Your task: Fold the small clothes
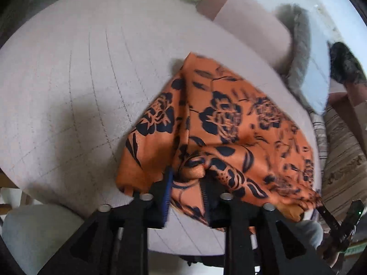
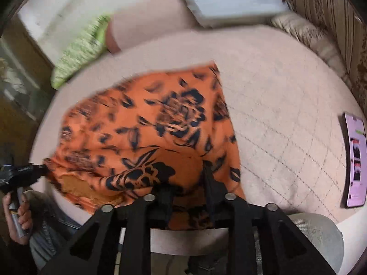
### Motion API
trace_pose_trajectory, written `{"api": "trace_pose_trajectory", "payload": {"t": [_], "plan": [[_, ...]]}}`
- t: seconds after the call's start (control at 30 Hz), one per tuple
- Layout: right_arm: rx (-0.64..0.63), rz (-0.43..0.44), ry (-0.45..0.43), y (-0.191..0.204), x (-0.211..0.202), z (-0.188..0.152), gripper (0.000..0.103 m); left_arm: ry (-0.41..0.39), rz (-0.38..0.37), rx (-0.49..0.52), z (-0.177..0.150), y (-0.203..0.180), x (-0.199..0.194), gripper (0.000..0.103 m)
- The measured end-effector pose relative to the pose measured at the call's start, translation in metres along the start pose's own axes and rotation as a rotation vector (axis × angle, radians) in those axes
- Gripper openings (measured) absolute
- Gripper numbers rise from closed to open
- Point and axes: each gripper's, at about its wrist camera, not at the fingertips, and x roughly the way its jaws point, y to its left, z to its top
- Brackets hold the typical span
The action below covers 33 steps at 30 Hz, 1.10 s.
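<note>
An orange garment with a black flower print lies folded on the round table with a pale quilted cover, its near edge hanging over the rim. My left gripper stands at that near edge, jaws apart, with a loose hump of fabric between the fingers. In the right wrist view the same garment spreads to the left, and my right gripper is also open over its near edge, with cloth lying slack between the fingers. The left gripper, held in a hand, shows at the garment's left corner.
A lit phone lies on the table cover at the right. A green cloth sits at the far edge. A grey furry cushion and a striped sofa stand beyond the table. A knee in grey trousers is below the rim.
</note>
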Motion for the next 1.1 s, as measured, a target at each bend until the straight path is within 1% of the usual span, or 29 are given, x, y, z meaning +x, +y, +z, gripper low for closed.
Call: {"api": "trace_pose_trajectory", "payload": {"t": [0.07, 0.2, 0.23, 0.27, 0.3, 0.33, 0.37, 0.4, 0.43, 0.47, 0.5, 0.57, 0.63, 0.67, 0.7, 0.77, 0.83, 0.9, 0.93, 0.97, 1.0, 1.03, 1.07, 1.1], "plan": [[0.01, 0.032, -0.03, -0.001, -0.012, -0.004, 0.047, -0.026, -0.045, 0.002, -0.005, 0.0, -0.016, 0.03], [0.067, 0.083, -0.089, -0.006, -0.033, -0.004, 0.047, -0.109, -0.073, -0.002, -0.014, 0.001, -0.05, 0.038], [0.082, 0.082, -0.104, -0.005, -0.035, -0.001, 0.047, -0.125, -0.081, -0.007, -0.014, 0.001, -0.055, 0.039], [0.099, 0.078, -0.117, -0.006, -0.037, 0.002, 0.048, -0.148, -0.082, -0.01, -0.011, -0.001, -0.06, 0.045], [0.113, 0.068, -0.112, -0.007, -0.035, 0.005, 0.053, -0.155, -0.063, -0.005, -0.01, -0.003, -0.063, 0.053], [0.12, 0.06, -0.096, -0.007, -0.031, 0.008, 0.055, -0.15, -0.042, 0.002, -0.008, -0.004, -0.061, 0.056], [0.135, 0.035, -0.05, -0.007, -0.017, 0.013, 0.057, -0.122, -0.01, 0.013, -0.003, -0.009, -0.051, 0.058], [0.146, 0.013, -0.019, -0.007, -0.008, 0.015, 0.057, -0.09, 0.007, 0.025, 0.001, -0.013, -0.039, 0.058], [0.154, -0.005, 0.015, -0.008, 0.003, 0.015, 0.057, -0.051, 0.026, 0.029, 0.003, -0.014, -0.023, 0.057], [0.17, -0.021, 0.066, -0.01, 0.018, 0.015, 0.057, -0.018, 0.045, 0.024, 0.003, -0.014, -0.007, 0.056], [0.183, -0.025, 0.089, -0.011, 0.026, 0.012, 0.057, 0.022, 0.063, 0.021, -0.002, -0.012, 0.009, 0.053], [0.187, -0.038, 0.122, -0.013, 0.038, 0.001, 0.056, 0.048, 0.091, 0.019, -0.013, -0.008, 0.023, 0.049], [0.183, -0.059, 0.15, -0.016, 0.045, -0.01, 0.053, 0.069, 0.089, -0.01, -0.02, -0.003, 0.027, 0.049], [0.192, -0.051, 0.154, -0.018, 0.046, -0.014, 0.043, 0.066, 0.076, -0.026, -0.021, -0.001, 0.024, 0.049], [0.193, -0.039, 0.152, -0.017, 0.045, -0.015, 0.037, 0.064, 0.076, -0.034, -0.02, 0.0, 0.022, 0.049], [0.171, -0.051, 0.15, -0.013, 0.045, -0.014, 0.035, 0.069, 0.066, -0.056, -0.022, 0.004, 0.02, 0.049], [0.156, -0.064, 0.151, -0.01, 0.047, -0.015, 0.03, 0.076, 0.051, -0.082, -0.023, 0.01, 0.018, 0.049], [0.148, -0.071, 0.144, -0.009, 0.046, -0.015, 0.021, 0.074, 0.052, -0.092, -0.018, 0.01, 0.022, 0.049], [0.148, -0.073, 0.14, -0.009, 0.046, -0.013, 0.019, 0.073, 0.06, -0.086, -0.018, 0.009, 0.024, 0.046], [0.146, -0.073, 0.136, -0.008, 0.045, -0.013, 0.015, 0.065, 0.072, -0.068, -0.019, 0.006, 0.024, 0.03], [0.143, -0.073, 0.134, -0.007, 0.044, -0.013, 0.014, 0.067, 0.072, -0.058, -0.017, 0.001, 0.03, 0.02], [0.141, -0.068, 0.125, -0.006, 0.041, -0.012, 0.013, 0.054, 0.07, -0.048, -0.018, -0.003, 0.028, 0.018], [0.138, -0.06, 0.104, -0.003, 0.032, -0.01, 0.012, 0.023, 0.067, -0.028, -0.02, -0.008, 0.021, 0.014], [0.13, -0.062, 0.086, -0.002, 0.025, -0.009, 0.012, -0.026, 0.081, 0.016, -0.023, -0.017, 0.01, 0.014]]}}
